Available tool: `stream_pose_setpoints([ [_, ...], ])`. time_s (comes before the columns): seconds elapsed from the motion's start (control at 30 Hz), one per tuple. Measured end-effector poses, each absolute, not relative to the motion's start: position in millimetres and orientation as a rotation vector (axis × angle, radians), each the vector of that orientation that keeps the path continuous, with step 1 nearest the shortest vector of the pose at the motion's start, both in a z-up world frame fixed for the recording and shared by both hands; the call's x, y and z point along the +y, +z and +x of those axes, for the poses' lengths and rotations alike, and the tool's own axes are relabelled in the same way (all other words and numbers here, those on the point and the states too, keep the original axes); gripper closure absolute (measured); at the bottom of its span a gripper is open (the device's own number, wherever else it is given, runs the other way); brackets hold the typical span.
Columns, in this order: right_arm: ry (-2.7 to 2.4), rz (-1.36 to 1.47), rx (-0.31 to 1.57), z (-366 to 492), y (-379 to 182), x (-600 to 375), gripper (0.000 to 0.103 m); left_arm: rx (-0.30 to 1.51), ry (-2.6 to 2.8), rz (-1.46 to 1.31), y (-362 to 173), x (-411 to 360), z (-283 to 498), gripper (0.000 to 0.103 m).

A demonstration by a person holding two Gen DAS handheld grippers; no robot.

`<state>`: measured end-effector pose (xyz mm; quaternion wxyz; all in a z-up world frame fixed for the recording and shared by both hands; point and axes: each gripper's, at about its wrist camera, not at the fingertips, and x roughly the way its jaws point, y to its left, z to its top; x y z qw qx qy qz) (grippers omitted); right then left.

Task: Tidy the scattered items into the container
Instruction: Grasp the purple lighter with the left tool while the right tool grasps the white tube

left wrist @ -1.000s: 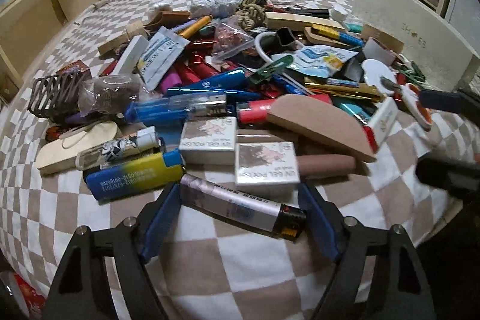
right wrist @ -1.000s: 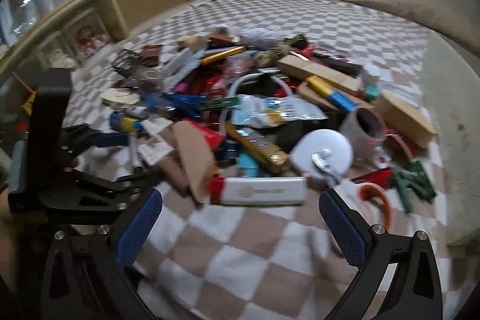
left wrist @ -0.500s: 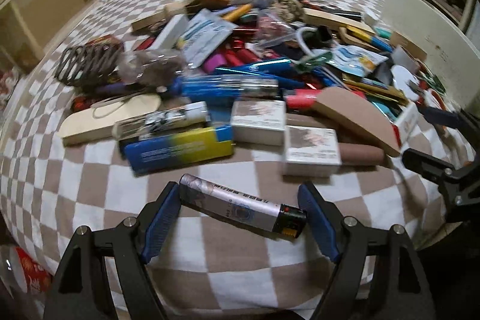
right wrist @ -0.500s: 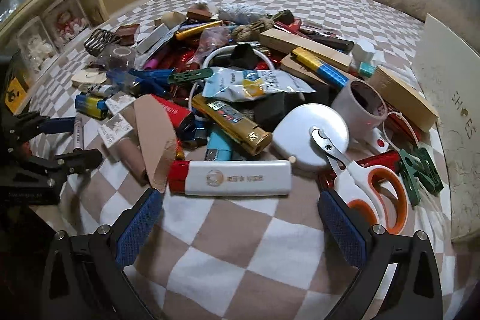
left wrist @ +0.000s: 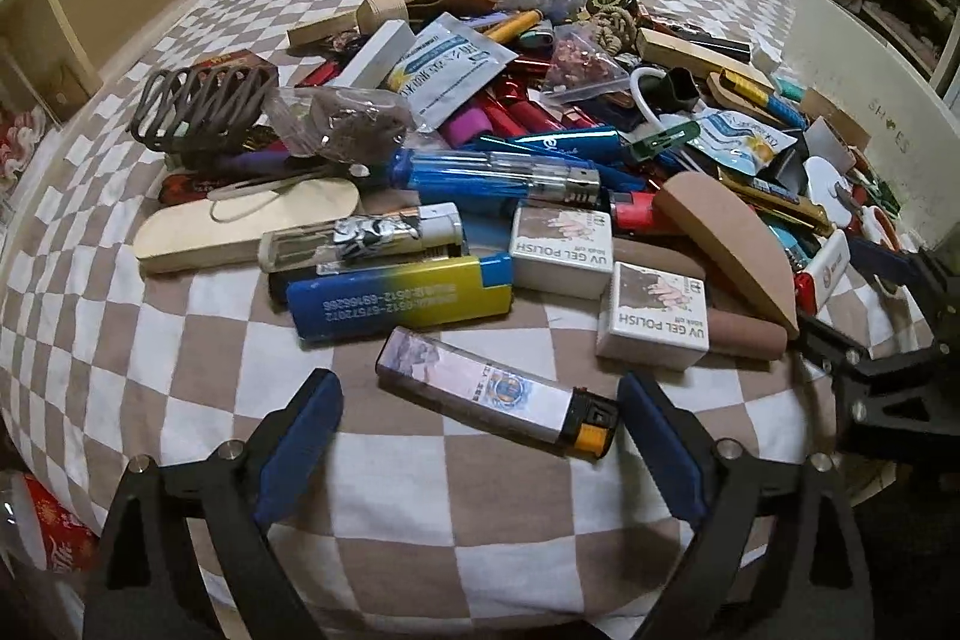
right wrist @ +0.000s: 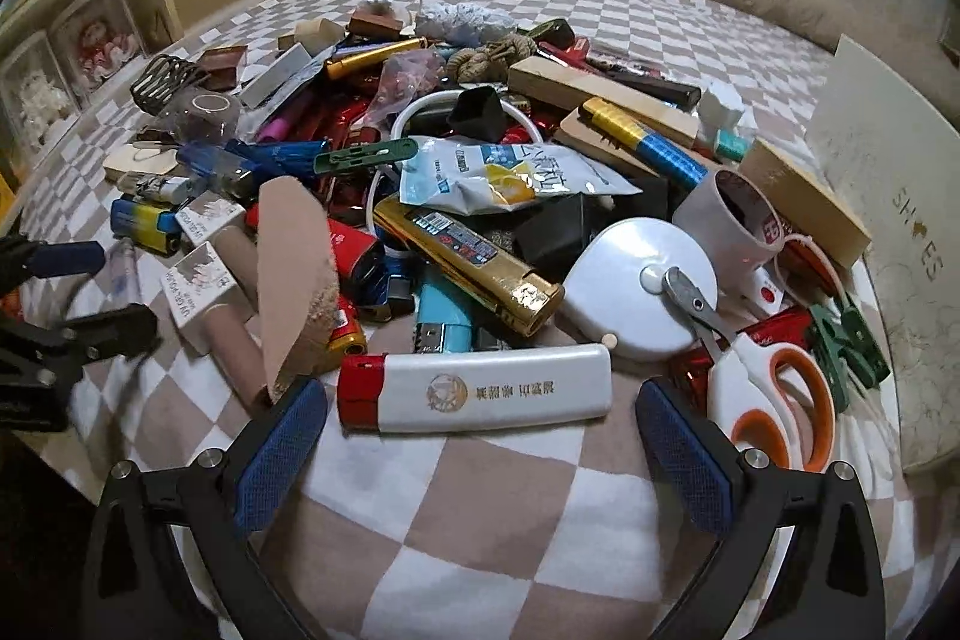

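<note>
Straddling the silver picture-printed lighter [left wrist: 495, 391], the left gripper [left wrist: 480, 436] has just opened; the right gripper [right wrist: 480, 442], narrowing slightly, brackets the white red-capped lighter [right wrist: 474, 388] untouched.

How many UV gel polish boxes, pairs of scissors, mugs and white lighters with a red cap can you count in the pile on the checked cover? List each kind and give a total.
UV gel polish boxes: 2
Pairs of scissors: 1
Mugs: 1
White lighters with a red cap: 1
Total: 5
</note>
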<state>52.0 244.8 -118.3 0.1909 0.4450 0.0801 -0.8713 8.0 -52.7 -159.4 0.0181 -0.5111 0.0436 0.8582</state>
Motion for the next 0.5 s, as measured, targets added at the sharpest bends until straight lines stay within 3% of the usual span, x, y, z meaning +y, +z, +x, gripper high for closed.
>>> stream_pose_setpoints([
  [0.07,-2.456,1.232,0.227,52,-117,247,0.019,0.171,2.659,-1.575,-159,-50,9,0.009],
  [0.5,-2.404,1.247,0.187,58,-110,264,0.019,0.417,2.579,-1.553,-165,-34,6,0.009],
])
